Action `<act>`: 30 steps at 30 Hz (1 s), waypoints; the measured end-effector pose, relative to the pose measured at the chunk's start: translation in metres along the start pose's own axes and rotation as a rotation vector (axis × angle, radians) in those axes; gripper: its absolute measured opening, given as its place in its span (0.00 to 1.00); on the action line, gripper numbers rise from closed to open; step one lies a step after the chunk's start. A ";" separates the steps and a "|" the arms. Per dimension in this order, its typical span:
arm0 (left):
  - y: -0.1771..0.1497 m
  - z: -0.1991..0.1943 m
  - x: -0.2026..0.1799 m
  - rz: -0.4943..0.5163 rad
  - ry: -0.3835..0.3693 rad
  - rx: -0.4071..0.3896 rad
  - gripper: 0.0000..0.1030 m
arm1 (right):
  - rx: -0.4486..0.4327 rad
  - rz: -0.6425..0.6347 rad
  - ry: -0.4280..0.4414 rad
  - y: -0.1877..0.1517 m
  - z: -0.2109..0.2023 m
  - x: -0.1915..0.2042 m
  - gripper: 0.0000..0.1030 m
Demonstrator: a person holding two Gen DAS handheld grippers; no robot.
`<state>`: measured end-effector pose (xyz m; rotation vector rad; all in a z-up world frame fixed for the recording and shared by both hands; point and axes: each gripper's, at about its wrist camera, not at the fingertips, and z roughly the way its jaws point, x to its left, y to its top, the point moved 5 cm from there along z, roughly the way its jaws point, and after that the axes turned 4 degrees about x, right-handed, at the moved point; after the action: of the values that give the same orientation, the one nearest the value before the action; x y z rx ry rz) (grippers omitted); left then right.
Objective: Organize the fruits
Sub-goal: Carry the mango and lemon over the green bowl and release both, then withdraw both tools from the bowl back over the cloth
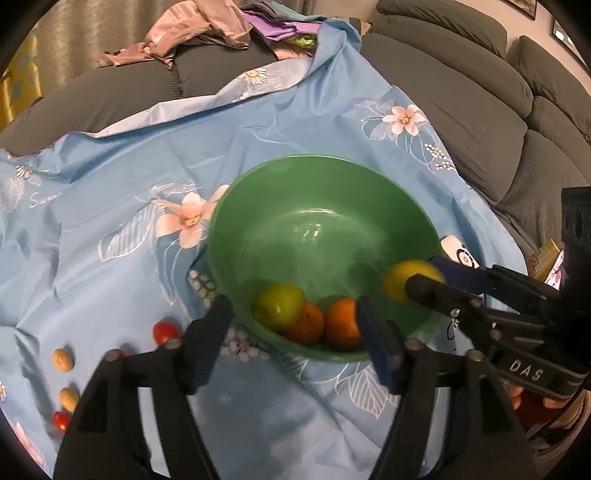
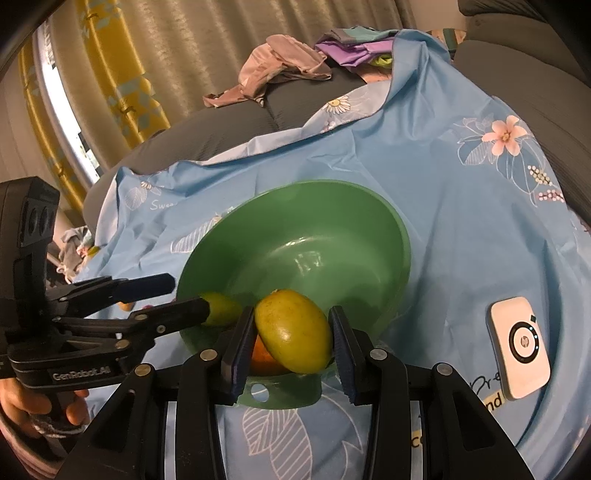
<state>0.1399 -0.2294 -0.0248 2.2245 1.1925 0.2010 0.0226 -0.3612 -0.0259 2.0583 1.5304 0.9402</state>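
Note:
A green bowl (image 1: 325, 206) sits on a blue flowered cloth (image 1: 110, 229) and holds a green apple (image 1: 280, 304) and two oranges (image 1: 341, 325). My right gripper (image 2: 291, 338) is shut on a yellow-green mango (image 2: 293, 330) and holds it over the bowl's (image 2: 332, 229) near rim; it also shows in the left wrist view (image 1: 439, 275) with the mango (image 1: 400, 280). My left gripper (image 1: 291, 336) is open and empty at the bowl's near edge; in the right wrist view (image 2: 177, 295) it sits left of the bowl.
Small red tomatoes (image 1: 164, 331) and peanuts (image 1: 62, 360) lie on the cloth left of the bowl. A white HP device (image 2: 519, 347) lies right of it. Grey sofa cushions (image 1: 480, 110) and a pile of clothes (image 1: 192, 33) lie behind.

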 end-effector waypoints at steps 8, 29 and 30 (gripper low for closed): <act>-0.039 -0.028 0.021 -0.080 0.039 0.000 0.82 | -0.027 -0.006 -0.004 -0.007 -0.017 0.011 0.40; -0.157 -0.104 0.086 -0.282 0.205 0.009 0.83 | 0.050 -0.209 0.109 -0.046 -0.021 0.111 0.40; -0.161 -0.107 0.089 -0.285 0.218 0.003 0.83 | 0.054 -0.219 0.112 -0.048 -0.021 0.115 0.40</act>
<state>0.0352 -0.0450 -0.0429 2.0440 1.6112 0.3313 -0.0049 -0.2392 -0.0121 1.8526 1.8153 0.9525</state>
